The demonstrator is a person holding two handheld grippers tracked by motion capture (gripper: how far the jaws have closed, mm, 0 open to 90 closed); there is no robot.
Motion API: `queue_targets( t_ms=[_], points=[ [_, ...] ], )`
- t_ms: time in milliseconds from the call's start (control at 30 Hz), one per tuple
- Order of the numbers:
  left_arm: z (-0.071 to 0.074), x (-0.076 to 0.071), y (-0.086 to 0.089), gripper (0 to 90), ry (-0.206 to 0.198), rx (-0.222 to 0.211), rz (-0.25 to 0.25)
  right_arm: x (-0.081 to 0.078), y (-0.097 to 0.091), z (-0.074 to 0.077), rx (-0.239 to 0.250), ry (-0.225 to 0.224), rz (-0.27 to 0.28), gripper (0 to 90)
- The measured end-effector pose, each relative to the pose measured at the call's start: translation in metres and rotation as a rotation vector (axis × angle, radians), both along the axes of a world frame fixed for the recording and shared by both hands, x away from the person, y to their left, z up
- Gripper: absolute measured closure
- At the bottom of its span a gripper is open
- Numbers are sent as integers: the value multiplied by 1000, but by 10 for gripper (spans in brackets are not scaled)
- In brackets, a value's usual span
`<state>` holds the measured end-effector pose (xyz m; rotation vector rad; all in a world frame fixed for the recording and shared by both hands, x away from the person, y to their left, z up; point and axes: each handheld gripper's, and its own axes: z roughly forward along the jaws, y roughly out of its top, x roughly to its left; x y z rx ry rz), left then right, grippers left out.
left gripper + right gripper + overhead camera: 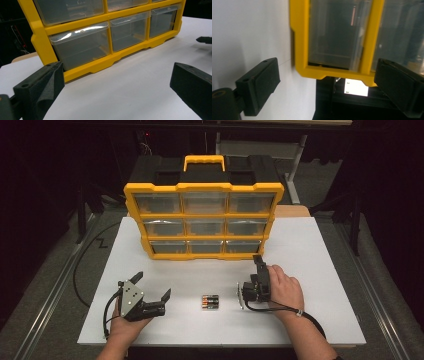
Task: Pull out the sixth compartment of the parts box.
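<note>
A yellow organizer [203, 220] with clear drawers stands upright at the back of the white table [310, 270]. A small pack of batteries [210, 301] lies near the front, between my two hands. My left gripper [152, 285] rests left of the pack, open with nothing between its jaws; in the left gripper view [117, 72] it faces the organizer's bottom row of drawers [82, 47]. My right gripper [259, 265], rolled onto its side, points at the organizer's lower right corner [332, 72], a little short of it. It is open [328, 67] and nothing sits between its jaws.
The organizer has a black back and a yellow carry handle [203, 161]. Cables trail from both grippers toward the table's front edge. Dark floor and stand legs surround the table. Bare white tabletop lies to the right of my right hand and in front of the organizer.
</note>
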<state>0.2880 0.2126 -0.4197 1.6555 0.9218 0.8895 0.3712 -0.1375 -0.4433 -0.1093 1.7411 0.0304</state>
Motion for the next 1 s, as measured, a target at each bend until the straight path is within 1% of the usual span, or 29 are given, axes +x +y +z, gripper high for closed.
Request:
queue_targets(
  t_ms=[33,67,133,233,267,300,333,367,400,433,467,500,567,600,633,667,700,733,767,800,833,867,933,1000],
  points=[
    [0,0,0,4,-1,0,-1,-1,1,4,3,-8,0,151],
    [0,0,0,4,0,1,-3,-1,1,4,3,-8,0,151],
    [0,0,-2,4,-4,3,-5,-2,1,6,12,-27,8,183],
    [0,0,-3,4,-4,10,-10,-2,4,12,10,-44,16,269],
    [0,0,-3,4,-3,13,-11,-2,4,12,10,-44,16,269],
    [0,1,-3,4,0,16,-13,-1,6,18,18,-55,19,312],
    [0,1,-3,4,2,19,-15,0,7,21,23,-58,20,333],
    [0,0,-3,4,3,21,-14,0,7,21,23,-58,20,333],
    [0,0,-3,4,2,22,-13,2,8,26,28,-65,23,373],
    [0,1,-3,4,1,21,-12,3,9,28,31,-69,25,389],
    [0,1,-3,4,2,20,-11,3,9,28,31,-69,25,389],
    [0,1,-3,4,2,21,-11,5,9,31,29,-71,23,399],
    [0,1,-3,4,2,20,-12,8,11,37,42,-68,11,415],
    [0,1,-3,4,3,21,-13,10,12,42,41,-68,10,427],
    [0,1,-3,4,3,21,-13,10,12,42,41,-68,10,427],
    [-1,1,-3,4,4,24,-13,12,14,48,48,-60,6,452],
    [0,1,-3,4,3,24,-13,12,14,48,48,-60,6,452],
    [0,0,-3,4,1,21,-13,14,15,57,56,-55,-9,479],
    [0,0,-3,4,1,21,-13,14,15,57,56,-55,-9,479],
    [0,0,-3,4,0,19,-13,16,15,60,60,-61,-7,482],
    [0,0,-3,4,0,19,-14,17,15,63,69,-55,-20,488],
    [0,0,-3,4,0,18,-13,20,15,70,49,-63,-18,502],
    [0,0,-3,4,0,15,-12,21,15,73,49,-65,-19,506],
    [0,0,-3,4,1,13,-14,24,16,82,53,-67,-34,541]
  ],
)
